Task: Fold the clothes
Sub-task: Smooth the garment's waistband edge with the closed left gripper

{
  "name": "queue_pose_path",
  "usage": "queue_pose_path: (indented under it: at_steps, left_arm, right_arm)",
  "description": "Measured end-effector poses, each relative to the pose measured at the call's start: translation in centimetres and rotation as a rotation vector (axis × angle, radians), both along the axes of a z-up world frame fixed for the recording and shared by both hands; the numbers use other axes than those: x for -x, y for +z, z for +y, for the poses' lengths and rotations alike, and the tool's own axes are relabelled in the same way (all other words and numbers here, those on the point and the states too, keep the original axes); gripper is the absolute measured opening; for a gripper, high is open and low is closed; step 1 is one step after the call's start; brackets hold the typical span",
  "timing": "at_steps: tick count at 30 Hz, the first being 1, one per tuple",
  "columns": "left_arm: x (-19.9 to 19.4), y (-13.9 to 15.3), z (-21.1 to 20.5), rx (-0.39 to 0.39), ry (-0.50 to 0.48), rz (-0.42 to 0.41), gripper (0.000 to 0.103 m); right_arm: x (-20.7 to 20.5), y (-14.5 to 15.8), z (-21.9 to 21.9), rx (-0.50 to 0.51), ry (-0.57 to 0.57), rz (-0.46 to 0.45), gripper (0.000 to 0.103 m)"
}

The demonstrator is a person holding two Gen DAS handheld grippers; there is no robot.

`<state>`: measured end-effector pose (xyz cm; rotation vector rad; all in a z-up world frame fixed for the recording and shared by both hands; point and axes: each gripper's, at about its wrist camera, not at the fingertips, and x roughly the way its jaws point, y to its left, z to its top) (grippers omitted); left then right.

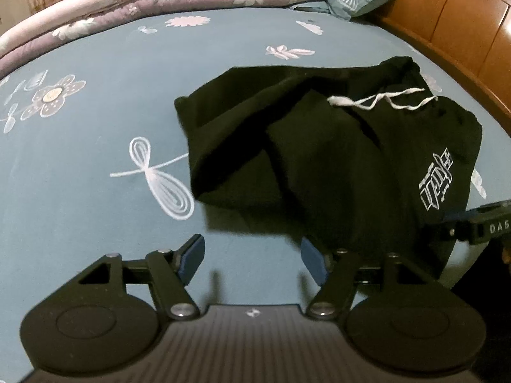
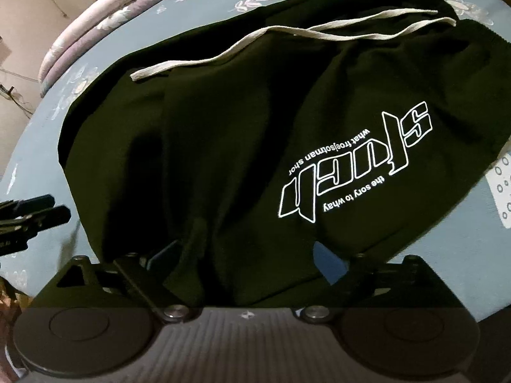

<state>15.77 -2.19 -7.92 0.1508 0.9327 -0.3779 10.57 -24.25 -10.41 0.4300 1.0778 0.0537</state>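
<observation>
Lying crumpled near the bed's [image 1: 95, 102] headboard-side edge, the black shorts [image 1: 335, 146] await folding. Left gripper [image 1: 252, 258] stands apart over bare sheet; right gripper [image 2: 246, 265] gapes with the hem between, unpinched. Recommend seizing hem corners evenly.

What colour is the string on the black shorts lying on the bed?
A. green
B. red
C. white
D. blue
C. The drawstring lying across the waist end of the black shorts is a pale white cord, standing out against the dark cloth on the blue bedsheet.
</observation>
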Motion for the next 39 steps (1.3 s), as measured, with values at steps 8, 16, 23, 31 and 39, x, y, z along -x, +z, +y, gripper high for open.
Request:
queue_pose_path:
  at_steps: [8,16,23,31,39]
  left_arm:
    - [-2.2,0.2,-0.3,-0.058,0.053,-0.092,0.068]
    - [-4.6,-0.8,1.1,0.002,0.081,-0.119,0.063]
    - [-6.3,-2.1,1.4,0.042,0.085,-0.119,0.006]
    - [-9.3,1.0,2.1,0.001,0.130,-0.241,0.003]
    - [-17.2,6.2,0.6,-0.032,0.212,-0.369,0.003]
  right_arm:
    - [0.1,1.9,-0.4,0.014,0.003,-0.038,0.093]
    - [-0.8,0.2,-0.3,0.027,-0.002,0.017,0.093]
    - [-1.2,0.6,0.5,0.065,0.014,0.016,0.093]
    - [-1.5,1.6,0.5,0.090,0.008,-0.035,0.093]
    - [-2.1,1.6,-0.2,0.096,-0.001,-0.042,0.093]
